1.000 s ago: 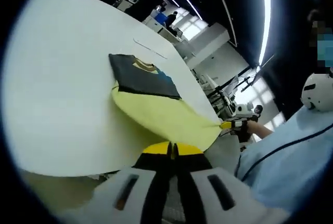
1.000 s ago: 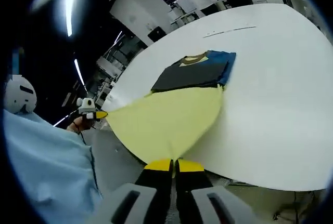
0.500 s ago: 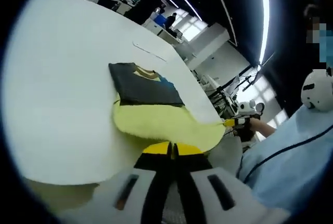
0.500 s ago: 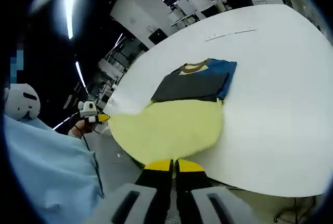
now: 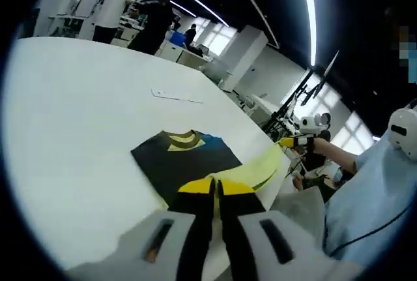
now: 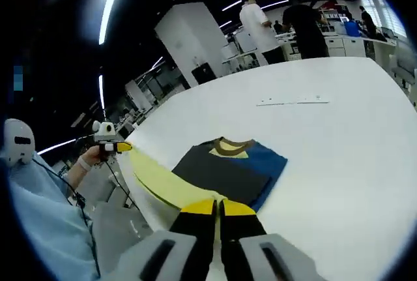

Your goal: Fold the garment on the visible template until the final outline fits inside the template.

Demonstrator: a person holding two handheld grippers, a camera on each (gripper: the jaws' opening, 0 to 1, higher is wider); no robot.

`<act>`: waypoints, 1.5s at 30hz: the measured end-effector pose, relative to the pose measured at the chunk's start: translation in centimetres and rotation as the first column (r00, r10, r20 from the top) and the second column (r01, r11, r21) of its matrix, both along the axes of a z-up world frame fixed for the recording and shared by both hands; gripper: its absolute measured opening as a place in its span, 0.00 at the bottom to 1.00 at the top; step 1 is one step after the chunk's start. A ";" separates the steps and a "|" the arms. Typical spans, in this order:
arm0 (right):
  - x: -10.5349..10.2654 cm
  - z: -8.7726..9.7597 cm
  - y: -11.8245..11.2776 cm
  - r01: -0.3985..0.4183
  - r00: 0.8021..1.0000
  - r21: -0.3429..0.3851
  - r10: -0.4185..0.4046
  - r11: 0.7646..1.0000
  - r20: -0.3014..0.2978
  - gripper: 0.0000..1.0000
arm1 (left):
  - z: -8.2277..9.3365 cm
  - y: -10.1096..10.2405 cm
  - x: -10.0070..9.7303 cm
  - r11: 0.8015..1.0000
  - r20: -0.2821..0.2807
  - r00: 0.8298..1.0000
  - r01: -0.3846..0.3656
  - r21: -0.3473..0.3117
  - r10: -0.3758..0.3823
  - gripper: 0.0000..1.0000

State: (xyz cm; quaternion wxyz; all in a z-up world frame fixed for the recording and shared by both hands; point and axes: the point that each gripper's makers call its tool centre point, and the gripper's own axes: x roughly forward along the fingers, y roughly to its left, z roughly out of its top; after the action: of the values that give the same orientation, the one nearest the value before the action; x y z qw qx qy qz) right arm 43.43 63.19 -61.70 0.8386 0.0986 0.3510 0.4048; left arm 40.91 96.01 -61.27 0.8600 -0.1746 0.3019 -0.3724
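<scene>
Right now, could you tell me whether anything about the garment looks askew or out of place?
Nothing damaged. The garment's yellow hem is lifted off the white table, stretched between both shut grippers, left and right.

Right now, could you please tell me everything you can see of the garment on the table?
The garment is a soft knit T-shirt lying partly folded on the white table. Its top shows a dark grey panel, a blue part at one side and a tan collar over yellow. A yellow lower part is lifted off the table edge and stretched between the left gripper and the right gripper, both shut on its hem.
</scene>
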 end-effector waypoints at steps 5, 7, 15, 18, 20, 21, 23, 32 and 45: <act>4.8 -0.9 0.6 0.033 0.999 -0.018 -0.032 0.999 0.040 0.00 | -0.9 -0.1 3.1 1.000 0.007 1.000 -0.013 -0.012 0.013 0.00; 6.4 -1.4 0.8 0.044 0.998 -0.026 -0.042 0.999 0.044 0.00 | -1.5 0.3 4.5 0.999 -0.011 0.999 -0.045 -0.009 0.045 0.00; 10.5 -3.4 0.9 0.089 0.995 -0.046 -0.087 0.995 0.046 0.00 | -2.7 1.2 9.0 0.990 0.013 0.991 -0.136 0.019 0.136 0.00; 11.4 -4.5 0.8 0.103 0.994 -0.059 -0.101 0.993 0.034 0.00 | -3.9 1.3 10.1 0.988 0.003 0.989 -0.150 0.038 0.150 0.00; 11.7 -5.4 0.8 0.105 0.994 -0.076 -0.104 0.992 0.026 0.00 | -4.8 1.3 10.5 0.987 -0.014 0.988 -0.153 0.041 0.153 0.00; 11.9 -5.9 0.7 0.104 0.994 -0.085 -0.103 0.991 0.023 0.00 | -5.2 1.3 10.7 0.987 -0.020 0.988 -0.153 0.048 0.155 0.00; 12.1 -7.0 0.7 0.106 0.994 -0.099 -0.106 0.989 0.005 0.00 | -6.5 1.6 11.0 0.985 -0.049 0.986 -0.159 0.062 0.162 0.00; 12.1 -11.2 0.3 0.144 0.986 -0.107 -0.152 0.984 -0.064 0.00 | -10.4 2.1 10.5 0.980 -0.110 0.976 -0.175 0.098 0.186 0.00; 11.9 -12.6 0.4 0.163 0.980 -0.094 -0.173 0.982 -0.103 0.00 | -12.6 1.9 10.0 0.978 -0.157 0.967 -0.187 0.094 0.200 0.00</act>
State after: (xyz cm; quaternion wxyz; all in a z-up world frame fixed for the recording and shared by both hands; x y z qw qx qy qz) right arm 55.33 63.60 -74.31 0.8524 0.1143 0.4045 0.3111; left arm 50.93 97.92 -73.89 0.8704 -0.1997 0.3682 -0.2588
